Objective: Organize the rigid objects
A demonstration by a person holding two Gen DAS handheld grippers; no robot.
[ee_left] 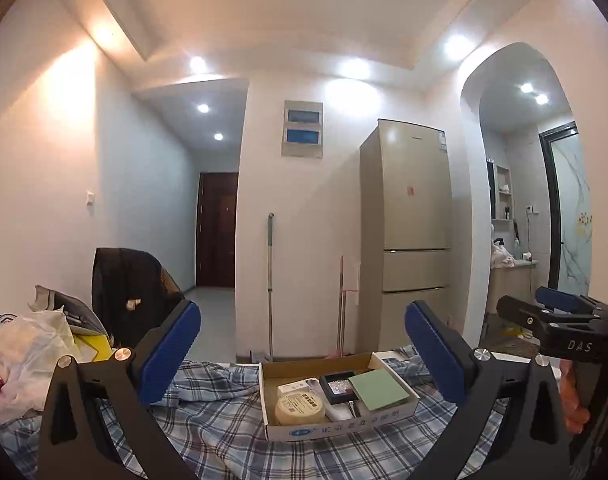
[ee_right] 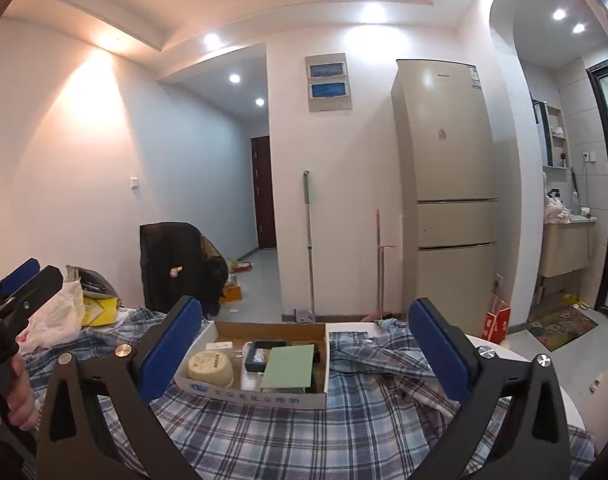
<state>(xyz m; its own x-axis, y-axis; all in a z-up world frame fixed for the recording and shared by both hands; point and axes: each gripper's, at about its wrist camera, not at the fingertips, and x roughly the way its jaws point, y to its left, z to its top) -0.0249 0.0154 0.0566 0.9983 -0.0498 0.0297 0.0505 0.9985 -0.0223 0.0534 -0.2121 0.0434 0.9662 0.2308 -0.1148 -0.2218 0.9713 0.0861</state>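
Note:
A shallow cardboard box (ee_left: pixel 271 428) (ee_right: pixel 223 394) sits on the plaid cloth. It holds a round cream tin (ee_left: pixel 299 409) (ee_right: pixel 211 367), a green flat pad (ee_left: pixel 378 391) (ee_right: pixel 289 366), a black tray (ee_left: pixel 338 387) (ee_right: pixel 259 358) and a small white box (ee_left: pixel 299 387) (ee_right: pixel 219 346). My left gripper (ee_left: pixel 303 354) is open and empty, held above and short of the box. My right gripper (ee_right: pixel 304 344) is open and empty, also short of the box. Each gripper shows at the edge of the other's view.
The blue plaid cloth (ee_left: pixel 223 440) (ee_right: pixel 344 420) covers the table. Plastic bags and a yellow carton (ee_left: pixel 91 344) (ee_right: pixel 99 308) lie at the left. A dark jacket hangs on a chair (ee_left: pixel 131 292) (ee_right: pixel 175 264) behind. A fridge (ee_left: pixel 412 240) and a mop stand by the far wall.

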